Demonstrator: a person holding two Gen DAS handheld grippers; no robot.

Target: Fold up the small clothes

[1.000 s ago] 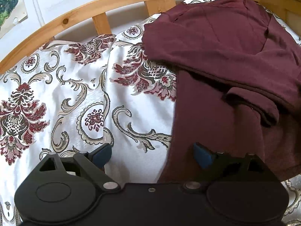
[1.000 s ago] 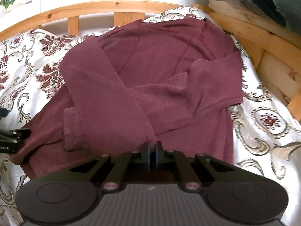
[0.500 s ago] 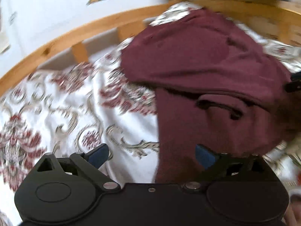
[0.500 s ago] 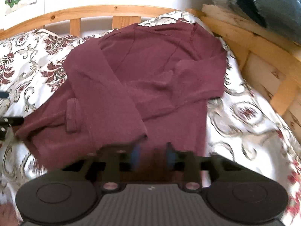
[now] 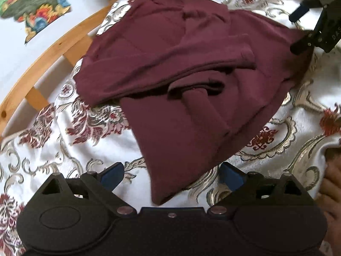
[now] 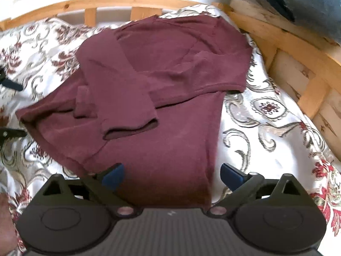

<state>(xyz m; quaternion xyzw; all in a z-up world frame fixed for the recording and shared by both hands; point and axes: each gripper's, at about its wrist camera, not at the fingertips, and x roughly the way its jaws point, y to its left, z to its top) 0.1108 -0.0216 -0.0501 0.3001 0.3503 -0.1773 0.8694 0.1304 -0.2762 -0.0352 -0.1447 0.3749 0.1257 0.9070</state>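
Through my left wrist camera, the maroon sweater (image 5: 191, 68) lies on the bed's floral bedspread (image 5: 53, 145), both sleeves folded across its body and its lower hem reaching toward me. My left gripper (image 5: 171, 173) has its blue-padded fingers (image 5: 111, 173) spread wide; a corner of the hem lies on the bed between them, but the pads are clear of the cloth and hold nothing. At the upper right edge of this view I see my right gripper (image 5: 298, 32) beside the far hem corner, its fingers apart. The curved wooden bed frame (image 5: 49, 49) runs behind the sweater, with a colourful picture (image 5: 34, 6) on the wall above it. Through my right wrist camera, the sweater (image 6: 170, 68) spreads out ahead, one cuff (image 6: 130, 128) lying open across the middle. My right gripper's (image 6: 171, 173) fingers (image 6: 231, 173) are opening, already very wide, and the hem lies on the bed between them with neither pad pressing on it. At the left edge, the two fingertips of my left gripper (image 6: 10, 108) flank the other hem corner. The wooden frame (image 6: 298, 49) curves along the right, with a grey bundle (image 6: 298, 4) beyond it.
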